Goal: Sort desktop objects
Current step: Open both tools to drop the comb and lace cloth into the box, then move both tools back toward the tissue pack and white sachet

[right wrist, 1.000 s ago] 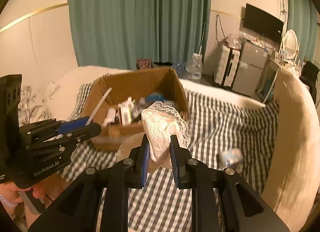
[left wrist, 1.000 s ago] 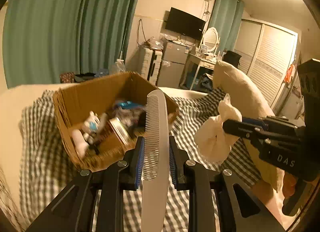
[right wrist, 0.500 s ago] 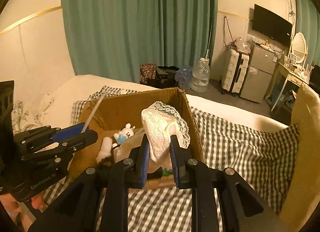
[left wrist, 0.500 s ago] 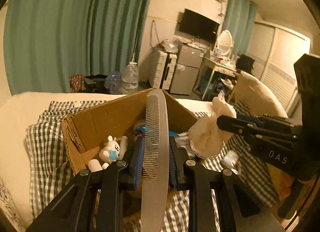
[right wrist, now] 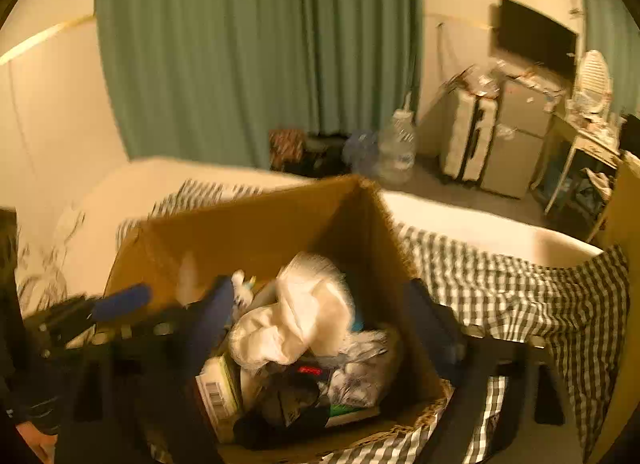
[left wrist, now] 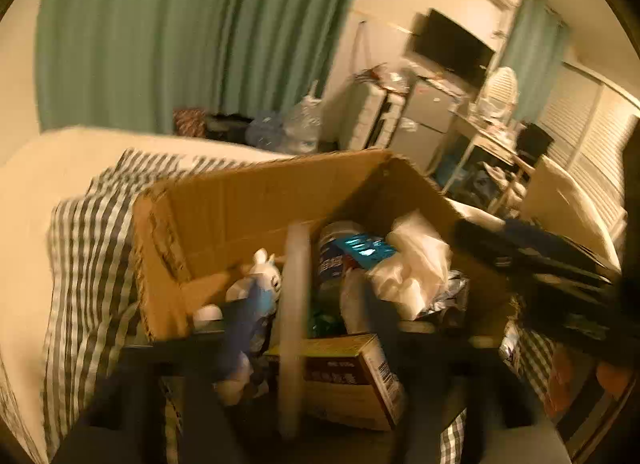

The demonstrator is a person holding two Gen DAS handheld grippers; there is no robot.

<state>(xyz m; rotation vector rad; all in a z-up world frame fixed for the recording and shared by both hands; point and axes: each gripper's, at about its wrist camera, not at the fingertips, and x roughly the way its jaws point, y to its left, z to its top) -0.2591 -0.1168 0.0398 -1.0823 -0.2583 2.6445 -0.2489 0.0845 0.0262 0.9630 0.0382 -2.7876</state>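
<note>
An open cardboard box (left wrist: 248, 199) stands on the checked blanket, filled with several items. My left gripper (left wrist: 308, 328) hangs over the box's near edge and its jaws are opening. The white comb (left wrist: 294, 304) stands upright between them, free of both pads. My right gripper (right wrist: 320, 328) is over the same box (right wrist: 248, 232), jaws opening too. The white lace cloth (right wrist: 308, 312) lies on the box's contents between its fingers, and neither pad presses on it. In the left wrist view the cloth (left wrist: 416, 264) shows at the box's right, beside the right gripper (left wrist: 520, 248).
In the box lie a white bunny toy (left wrist: 264, 276), a blue-labelled bottle (left wrist: 332, 260) and a brown carton (left wrist: 348, 376). The checked blanket (right wrist: 520, 296) spreads around it. A cream pillow (left wrist: 568, 203) lies to the right. Beyond the bed stand a water bottle (right wrist: 396, 147) and green curtains.
Both grippers moved forward and down over the box. Both jaws went from shut to wide apart, letting go of the comb and the lace cloth, which now rests in the box.
</note>
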